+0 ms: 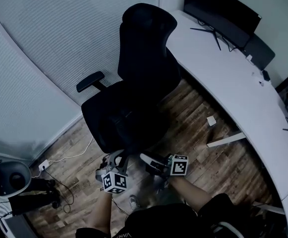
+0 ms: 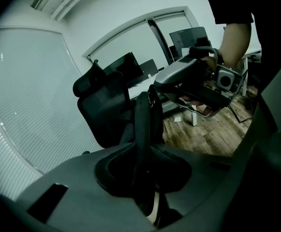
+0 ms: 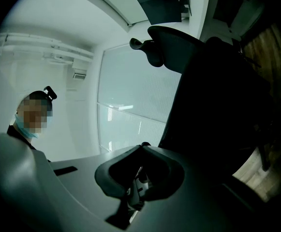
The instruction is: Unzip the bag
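The left hand-held gripper [image 2: 145, 151] is clamping a dark strip of the bag [image 2: 142, 120], which is rising from between its jaws just in front of the office chair [image 1: 139, 83]. The right hand-held gripper [image 3: 140, 148] is holding its jaws together. Its own view is showing nothing distinct between the tips, but the left gripper view is showing its nose meeting the top of that strip beside a small metal ring [image 2: 152, 94].

The step in hand is probably anchoring the bag and finding the zipper pull. The next move is calling for a confirmed pinch on the pull, then a draw away from the anchoring grip.

The chair back is standing close behind the bag and may be limiting travel. The counter [image 1: 233, 93] and its monitor [image 1: 220, 11] are lying beyond the chair, well apart.
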`<state>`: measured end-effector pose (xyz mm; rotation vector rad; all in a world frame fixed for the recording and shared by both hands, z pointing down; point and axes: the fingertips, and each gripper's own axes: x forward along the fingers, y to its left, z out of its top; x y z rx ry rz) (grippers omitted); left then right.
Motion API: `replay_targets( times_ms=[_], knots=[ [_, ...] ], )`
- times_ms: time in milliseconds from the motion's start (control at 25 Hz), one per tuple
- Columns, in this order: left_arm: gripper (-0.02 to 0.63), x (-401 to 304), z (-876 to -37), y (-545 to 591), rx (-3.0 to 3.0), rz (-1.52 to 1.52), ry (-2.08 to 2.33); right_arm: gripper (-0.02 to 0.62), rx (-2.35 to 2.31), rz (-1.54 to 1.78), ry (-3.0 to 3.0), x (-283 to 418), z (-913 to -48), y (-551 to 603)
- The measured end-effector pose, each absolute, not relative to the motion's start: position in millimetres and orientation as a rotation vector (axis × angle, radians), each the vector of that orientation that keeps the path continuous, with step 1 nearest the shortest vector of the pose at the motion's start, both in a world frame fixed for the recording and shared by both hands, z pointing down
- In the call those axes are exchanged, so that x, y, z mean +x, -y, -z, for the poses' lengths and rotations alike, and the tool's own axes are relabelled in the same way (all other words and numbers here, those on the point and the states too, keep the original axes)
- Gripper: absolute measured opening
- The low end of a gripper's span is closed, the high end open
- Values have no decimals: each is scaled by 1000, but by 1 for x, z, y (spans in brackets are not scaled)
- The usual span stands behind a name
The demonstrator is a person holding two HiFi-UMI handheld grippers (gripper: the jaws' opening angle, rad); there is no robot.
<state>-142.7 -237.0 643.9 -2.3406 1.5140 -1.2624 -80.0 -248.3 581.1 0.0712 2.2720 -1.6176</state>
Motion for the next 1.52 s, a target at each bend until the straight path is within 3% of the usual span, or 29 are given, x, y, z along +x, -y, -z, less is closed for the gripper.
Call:
replay_targets(
  times_ms=[1520],
  knots=[
    [75, -126, -654, 258, -2363, 1315, -1731, 46, -281, 1632, -2110, 21, -606, 435]
  ],
)
